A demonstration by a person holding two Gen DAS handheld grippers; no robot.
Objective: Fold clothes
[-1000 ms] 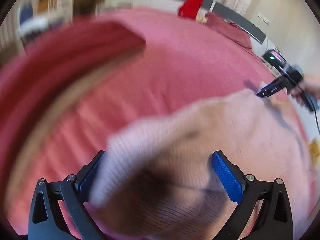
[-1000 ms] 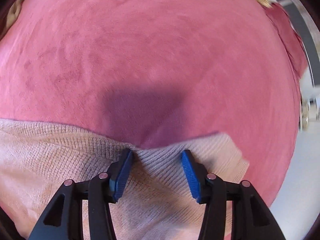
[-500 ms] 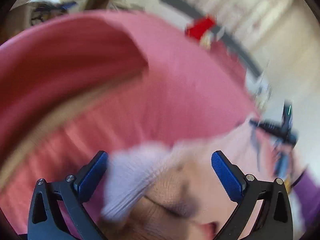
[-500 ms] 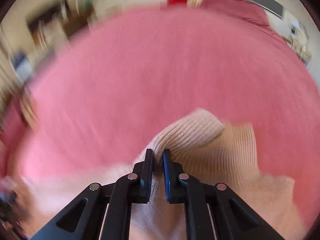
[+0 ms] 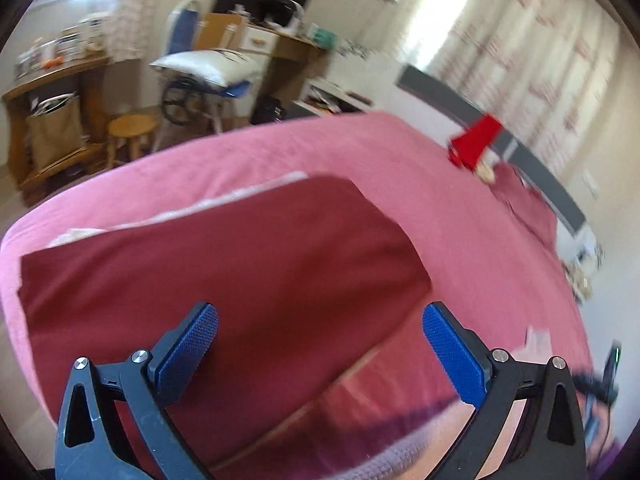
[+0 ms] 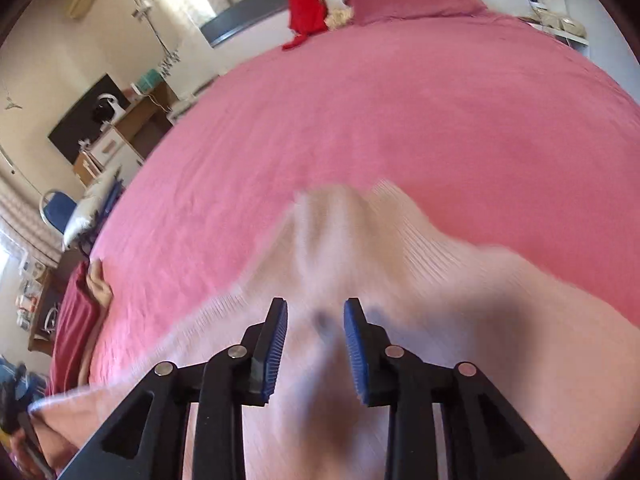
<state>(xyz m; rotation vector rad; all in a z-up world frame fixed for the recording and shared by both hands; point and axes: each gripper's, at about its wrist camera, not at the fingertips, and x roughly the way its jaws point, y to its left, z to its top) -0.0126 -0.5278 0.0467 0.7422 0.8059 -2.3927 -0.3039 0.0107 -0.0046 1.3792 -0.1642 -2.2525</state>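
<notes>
Blur hid the sweater's (image 6: 400, 280) edges on the pink bed (image 6: 360, 120). Right gripper (image 6: 314, 344), clamped on it earlier, had released; left gripper (image 5: 320, 348) stayed wide, empty.

Wide bare stretch of the pink bedspread (image 6: 400, 120) lay open across the middle and far part of the bed. Near edge was taken up by the blurred pale-pink knitted sweater (image 6: 400, 260). A folded dark-red cloth stack (image 5: 224, 264) blocked the near left side. A bright red garment (image 6: 304, 0) and a dusky-pink pillow (image 6: 412, 0) stood at the far end.
</notes>
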